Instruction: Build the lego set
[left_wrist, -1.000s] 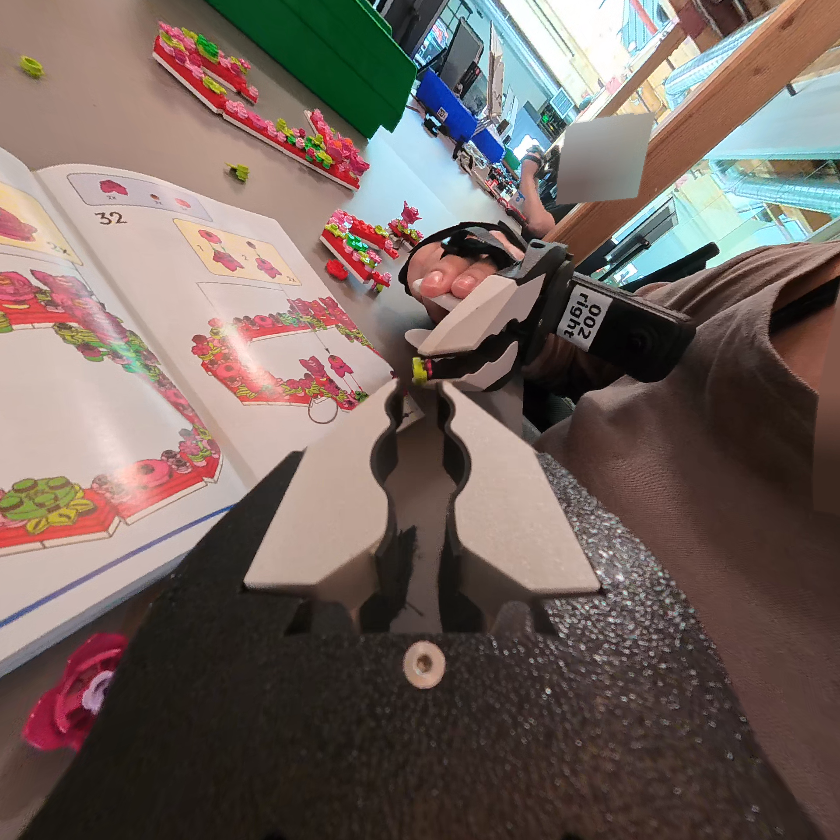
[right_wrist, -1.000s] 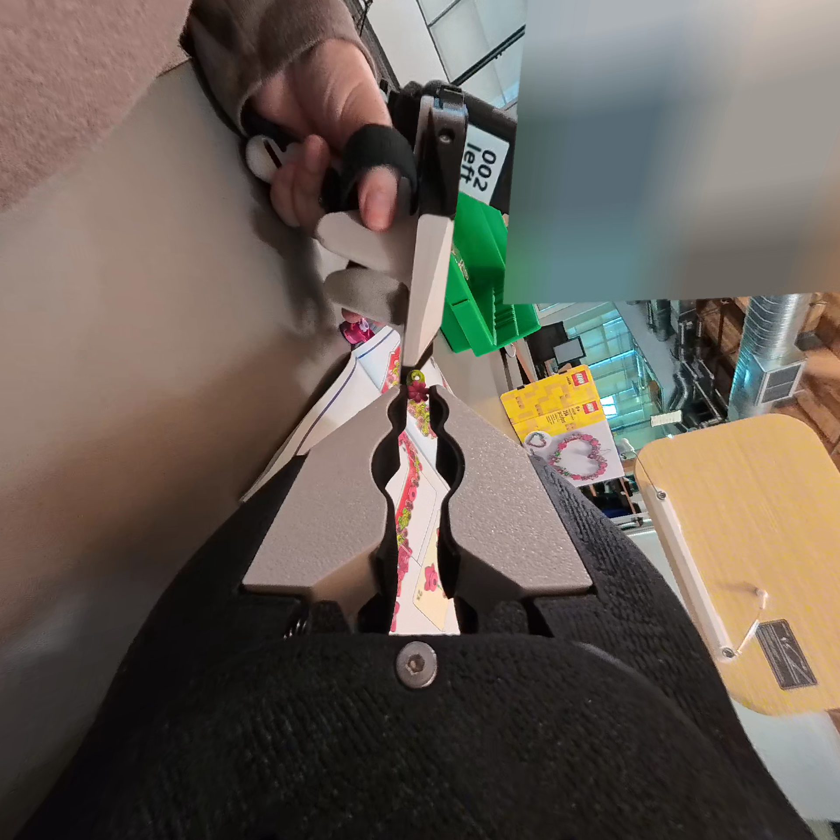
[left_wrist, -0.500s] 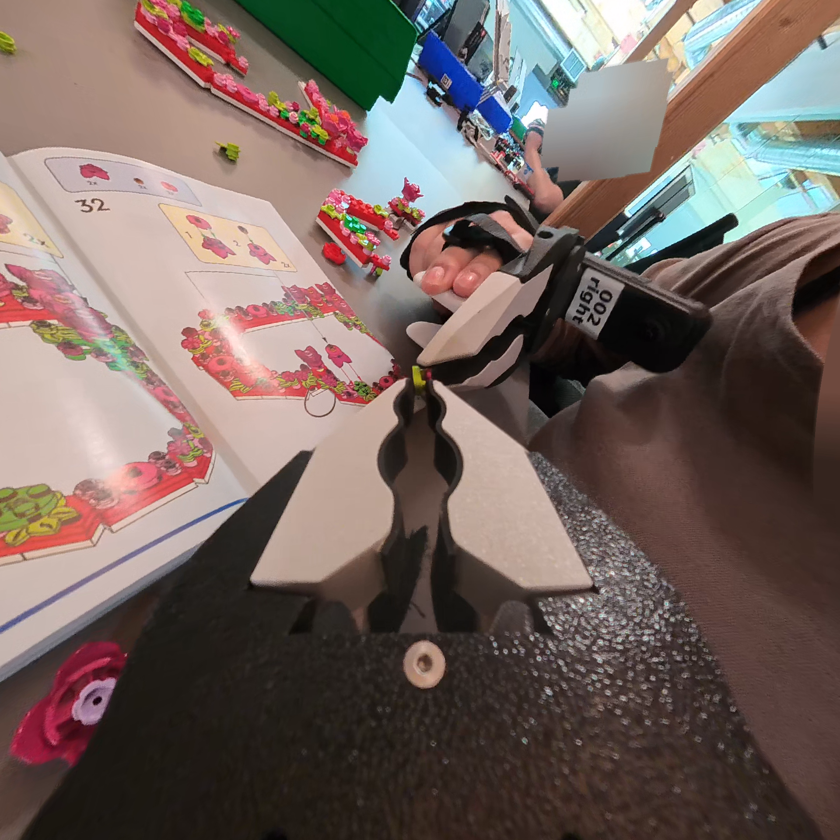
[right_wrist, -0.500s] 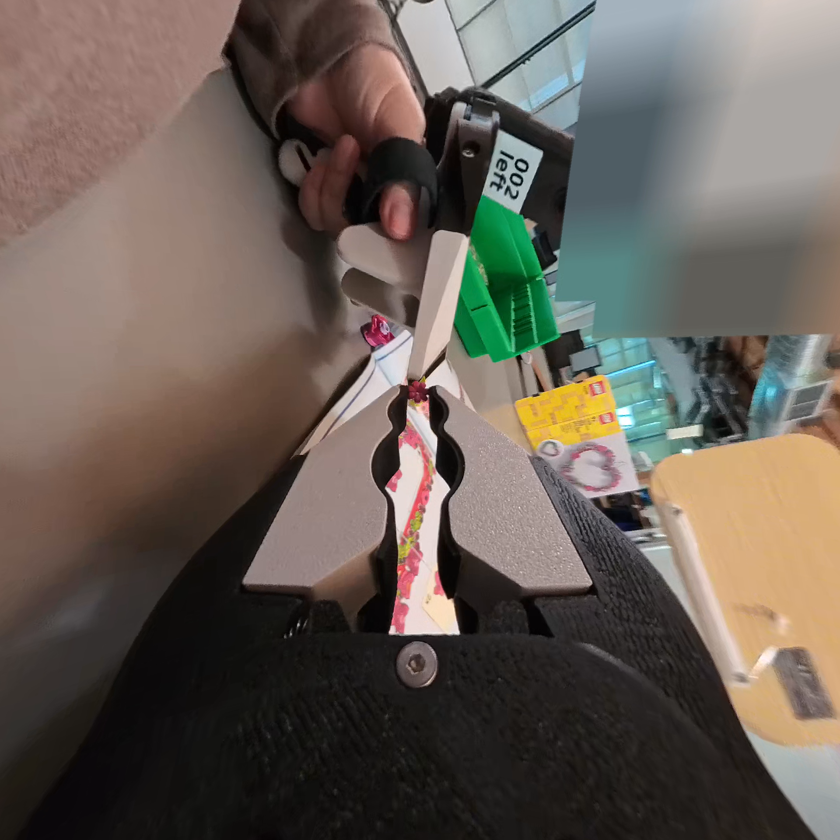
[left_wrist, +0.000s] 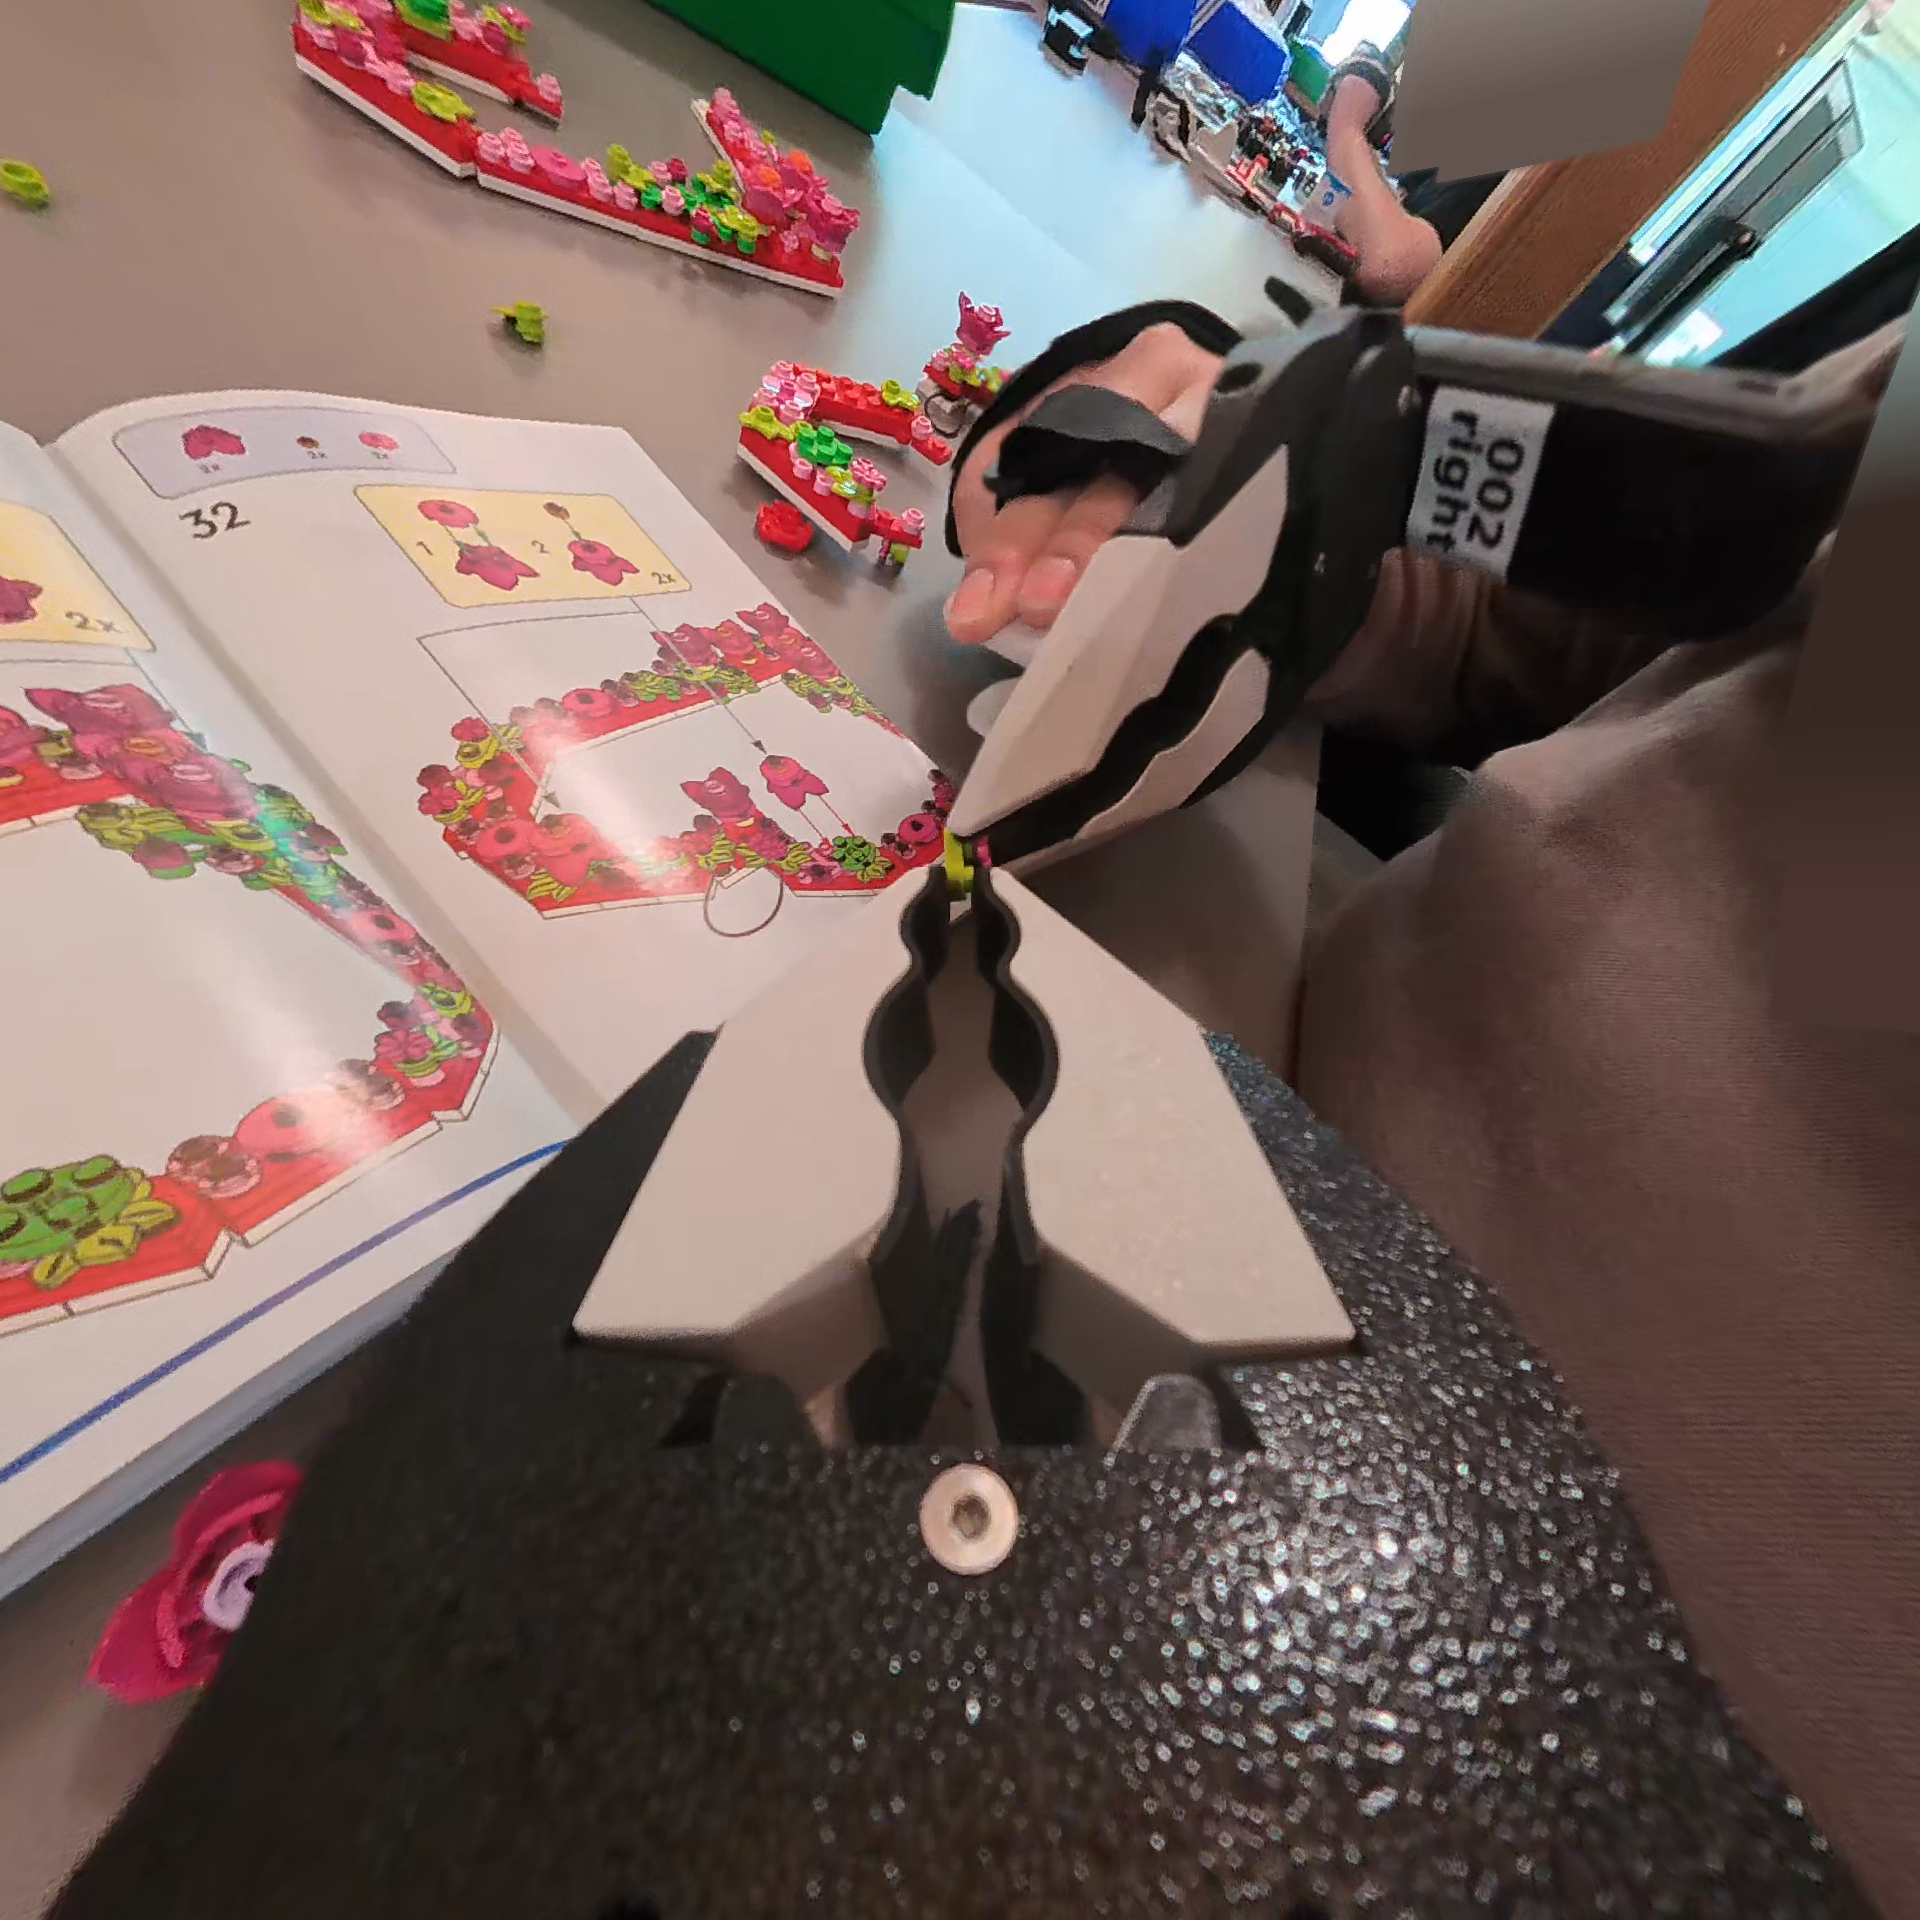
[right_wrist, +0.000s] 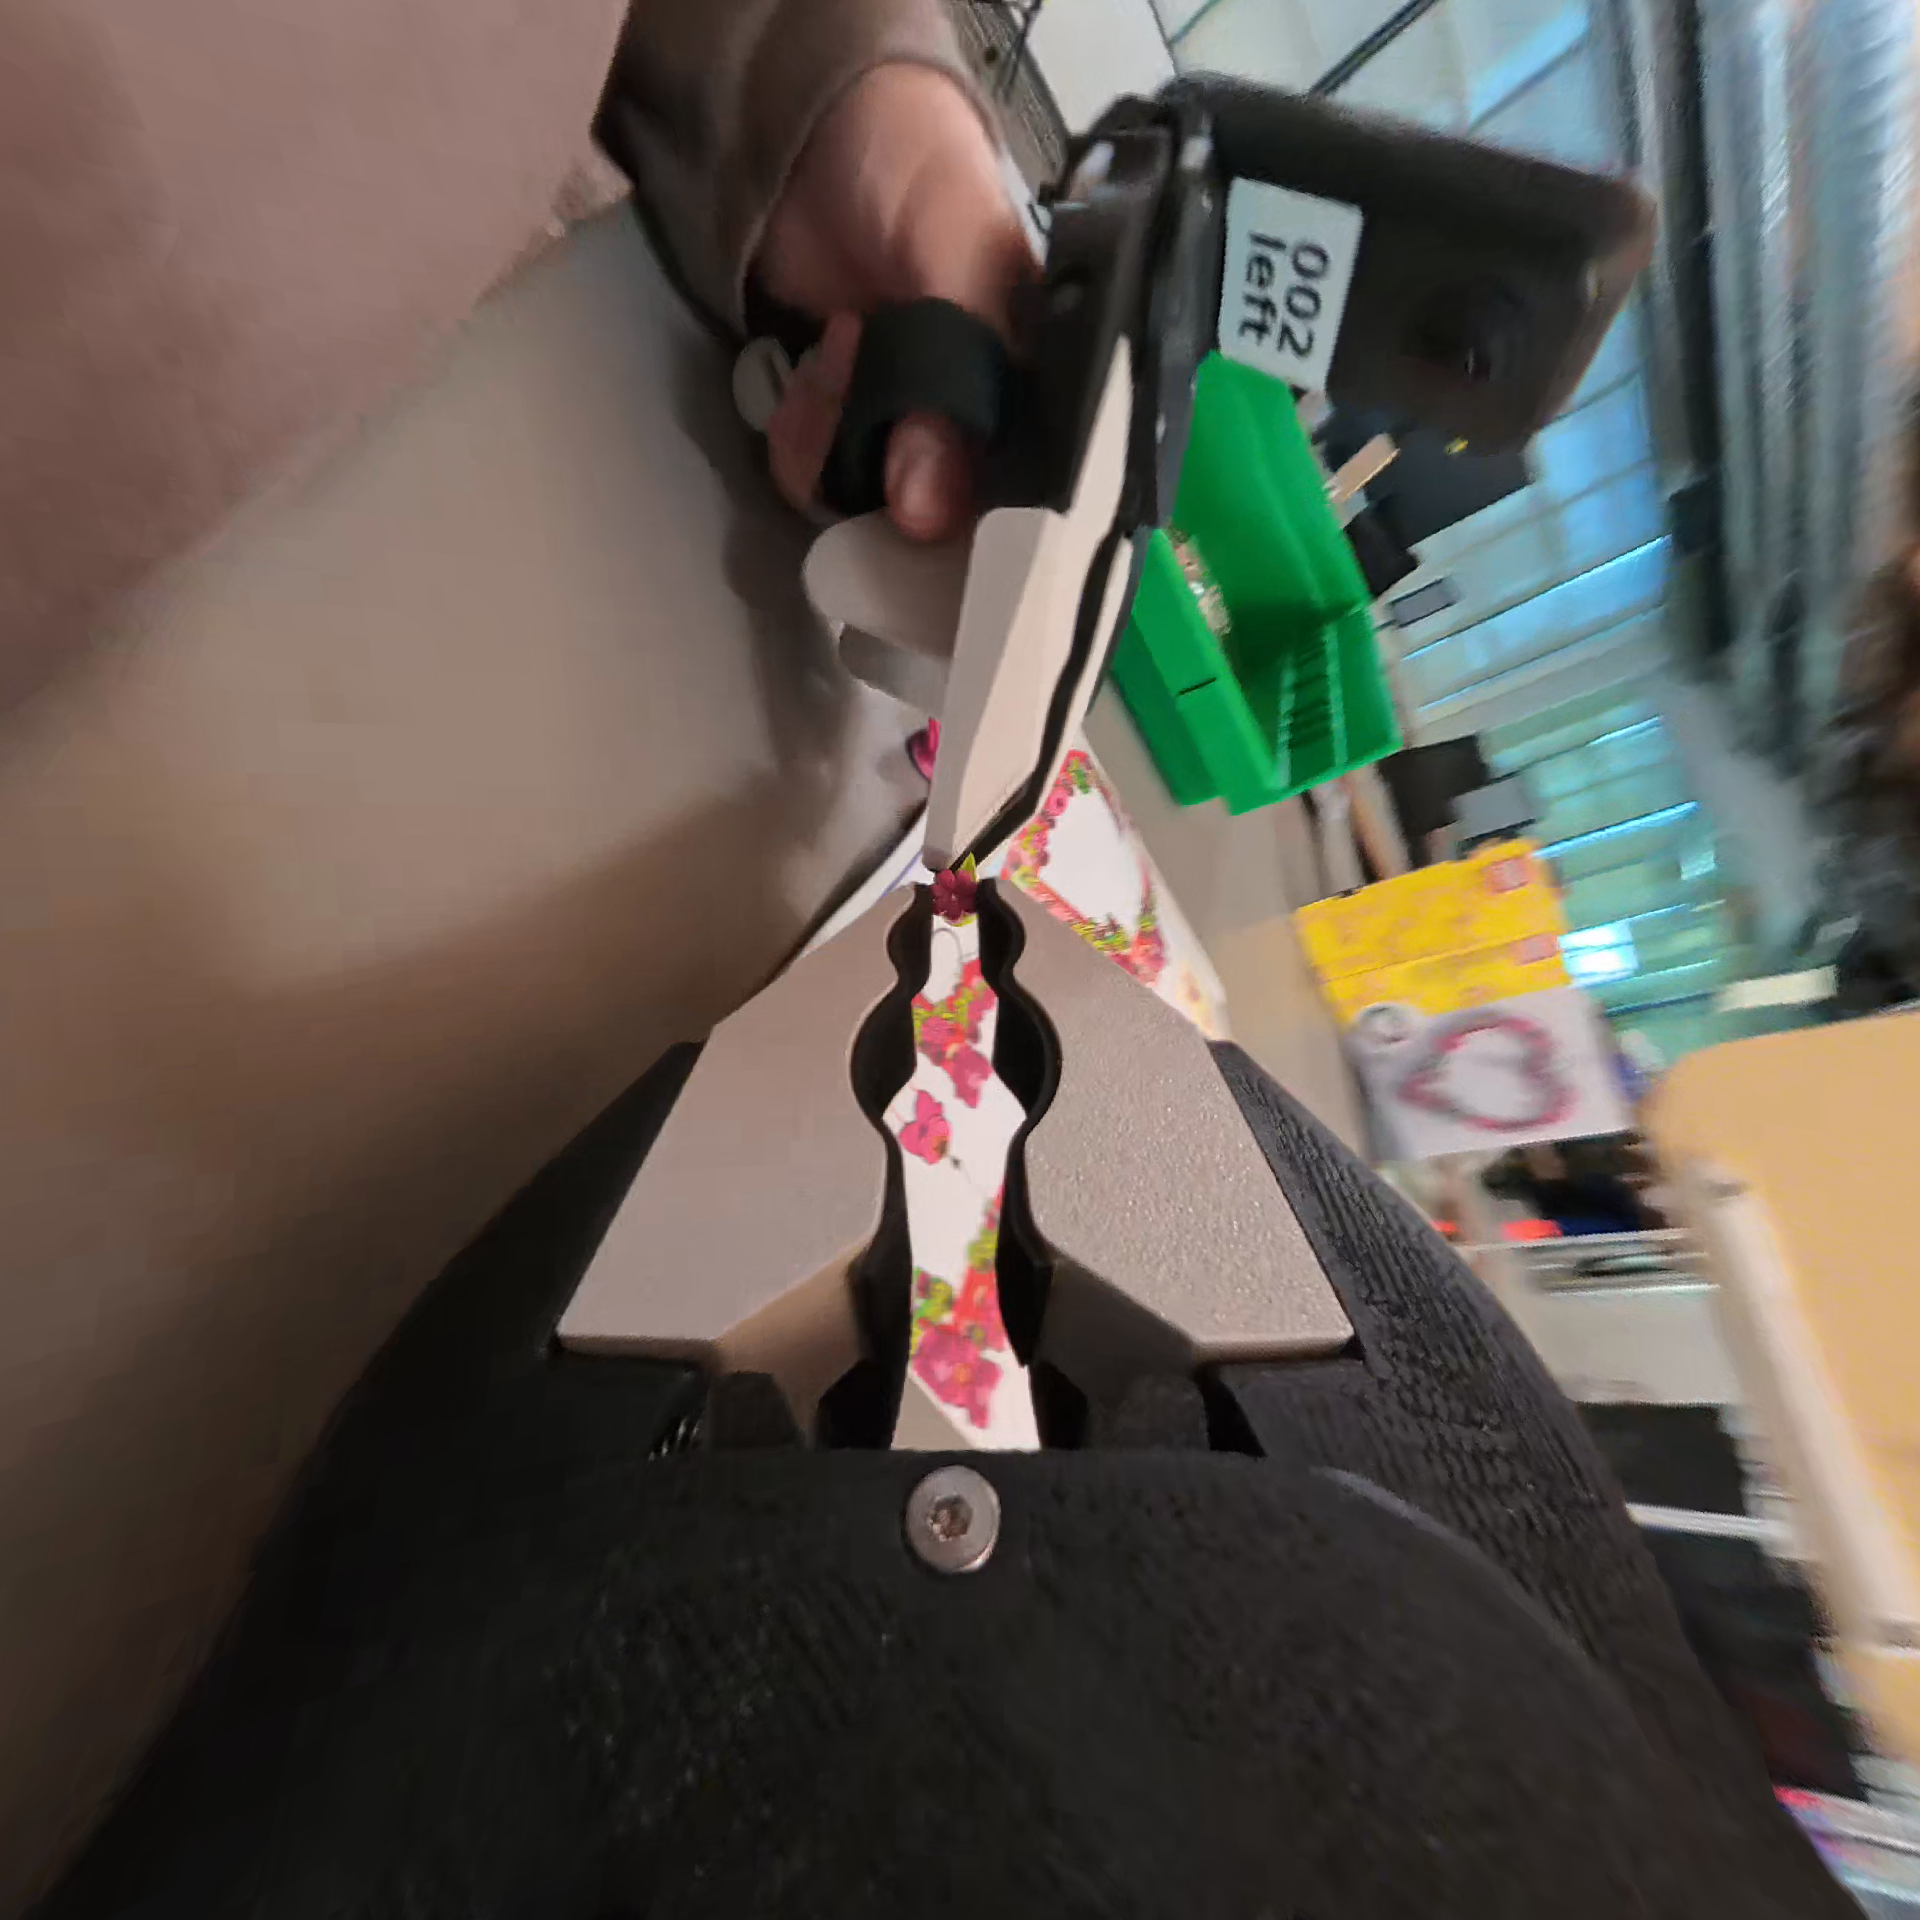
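Fingertips are meeting nose to nose above the near edge of the desk (left_wrist: 260, 270), and that is the relation everything is hanging on. The left gripper (left_wrist: 958, 883) is pinching a tiny lime-green piece (left_wrist: 957, 864) right at the tips of its fingers, and the right gripper (right_wrist: 954, 902) is pinching a small dark pink flower (right_wrist: 952, 894) in the same way, its fingers pressed in on it. The two grippers are pointing at each other at an angle, so the flower and the green piece are lying touching or very nearly so; I cannot tell whether they are already seated. Neither hand is nearer: both are holding a half of the joint, in the air, just off the corner of the open instruction booklet (left_wrist: 343, 748). The push, I judge, is going to run along the line between the two sets of tips, and a slight tilt could be enough to pop either piece out. The red flowered sections (left_wrist: 623, 197) are lying well apart, farther back on the desk, with a loose pink rose (left_wrist: 197, 1579) beside the booklet.
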